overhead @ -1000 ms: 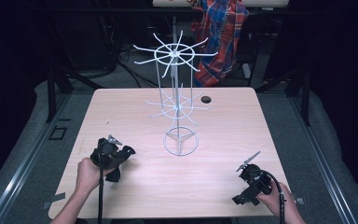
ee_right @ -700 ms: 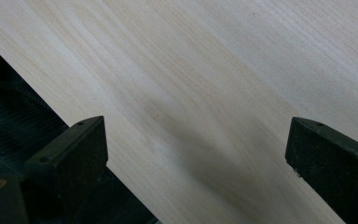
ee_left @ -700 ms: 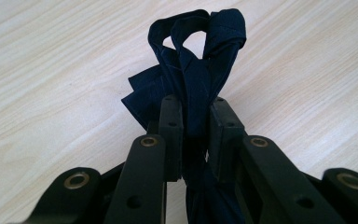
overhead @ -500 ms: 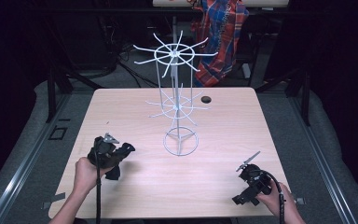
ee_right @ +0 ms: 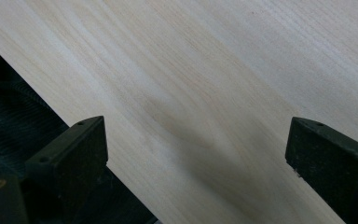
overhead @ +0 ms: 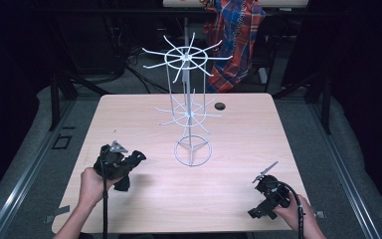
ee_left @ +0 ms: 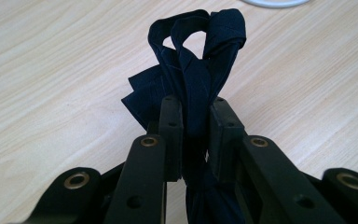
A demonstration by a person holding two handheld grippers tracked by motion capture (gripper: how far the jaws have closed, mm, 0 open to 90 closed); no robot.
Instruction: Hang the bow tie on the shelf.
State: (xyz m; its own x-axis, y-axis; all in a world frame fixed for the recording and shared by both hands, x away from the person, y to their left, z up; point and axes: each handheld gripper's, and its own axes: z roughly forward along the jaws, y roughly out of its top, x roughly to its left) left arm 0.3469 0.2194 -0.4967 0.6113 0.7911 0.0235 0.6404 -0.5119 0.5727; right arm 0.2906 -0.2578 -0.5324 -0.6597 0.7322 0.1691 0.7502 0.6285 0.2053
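Fingers of left gripper [ee_left: 193, 121] pinch one dark cloth [ee_left: 200, 51].

A: Where does the white wire carousel rack [overhead: 188, 107] stand?

B: Near the middle of the pale wooden table [overhead: 238, 134], a little toward its far edge. The small black round thing [overhead: 220, 106] lies just right of it, farther back.

A: And the grippers?

B: The left gripper [overhead: 129, 162] is over the table's near left, left of the rack's ring base, with the folded dark blue cloth [ee_left: 193, 74] between its jaws. The right gripper [overhead: 261, 174] sits at the near right corner, well apart from the rack.
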